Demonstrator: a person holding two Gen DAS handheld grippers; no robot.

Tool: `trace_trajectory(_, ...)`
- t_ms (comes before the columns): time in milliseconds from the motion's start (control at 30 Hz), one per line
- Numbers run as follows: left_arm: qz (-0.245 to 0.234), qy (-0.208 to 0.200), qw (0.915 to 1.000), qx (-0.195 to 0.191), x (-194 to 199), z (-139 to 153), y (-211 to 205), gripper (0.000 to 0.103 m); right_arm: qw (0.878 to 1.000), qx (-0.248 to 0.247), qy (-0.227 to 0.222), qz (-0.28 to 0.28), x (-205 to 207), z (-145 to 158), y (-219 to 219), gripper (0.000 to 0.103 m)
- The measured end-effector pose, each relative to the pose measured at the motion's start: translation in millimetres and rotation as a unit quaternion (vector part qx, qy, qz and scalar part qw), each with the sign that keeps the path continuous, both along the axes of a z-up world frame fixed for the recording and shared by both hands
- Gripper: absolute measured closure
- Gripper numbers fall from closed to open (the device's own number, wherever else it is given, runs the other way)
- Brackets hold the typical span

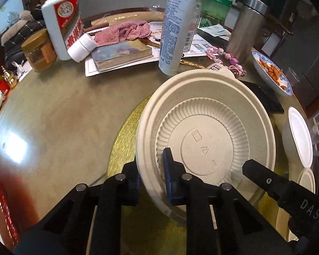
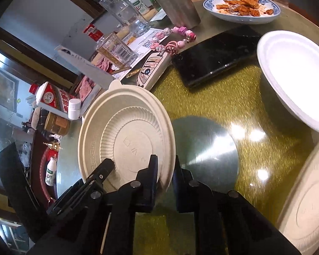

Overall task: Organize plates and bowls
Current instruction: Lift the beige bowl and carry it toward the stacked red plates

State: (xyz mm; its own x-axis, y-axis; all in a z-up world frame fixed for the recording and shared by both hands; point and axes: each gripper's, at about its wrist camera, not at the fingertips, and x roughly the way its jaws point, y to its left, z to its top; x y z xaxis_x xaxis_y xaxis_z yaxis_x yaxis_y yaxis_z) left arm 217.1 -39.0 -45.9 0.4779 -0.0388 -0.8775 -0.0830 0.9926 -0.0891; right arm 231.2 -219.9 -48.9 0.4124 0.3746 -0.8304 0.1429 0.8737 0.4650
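A beige ribbed paper plate (image 1: 204, 133) is held tilted above the gold mat (image 1: 125, 155). My left gripper (image 1: 151, 170) is shut on its near rim. My right gripper (image 2: 165, 172) is shut on the same plate (image 2: 125, 136) at its other rim; its fingertip (image 1: 253, 167) shows in the left wrist view. A white paper bowl (image 2: 295, 78) stands on the mat at the right, also in the left wrist view (image 1: 299, 136). Another beige plate (image 2: 308, 204) lies at the lower right.
A black phone (image 2: 214, 57), a key fob with pink beads (image 2: 153, 70) and a blue-rimmed dish of food (image 2: 242, 8) lie beyond. A lotion tube (image 1: 178, 25), book (image 1: 121, 55), pink cloth (image 1: 125, 30), white liquor bottle (image 1: 63, 21) and steel canister (image 1: 246, 27) crowd the table's far side.
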Motion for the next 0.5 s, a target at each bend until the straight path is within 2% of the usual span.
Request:
trace_trajectory(233, -0.003, -0.018, 0.9998, 0.007, -44, 10, 6, 0.087, 1.000, 0.011, -0.015, 0.006, -41, 12, 2, 0.091)
trace_trajectory(500, -0.001, -0.022, 0.9998, 0.002, -93, 10, 17, 0.087, 0.999, 0.000, -0.029, 0.016, -94, 18, 14, 0.091)
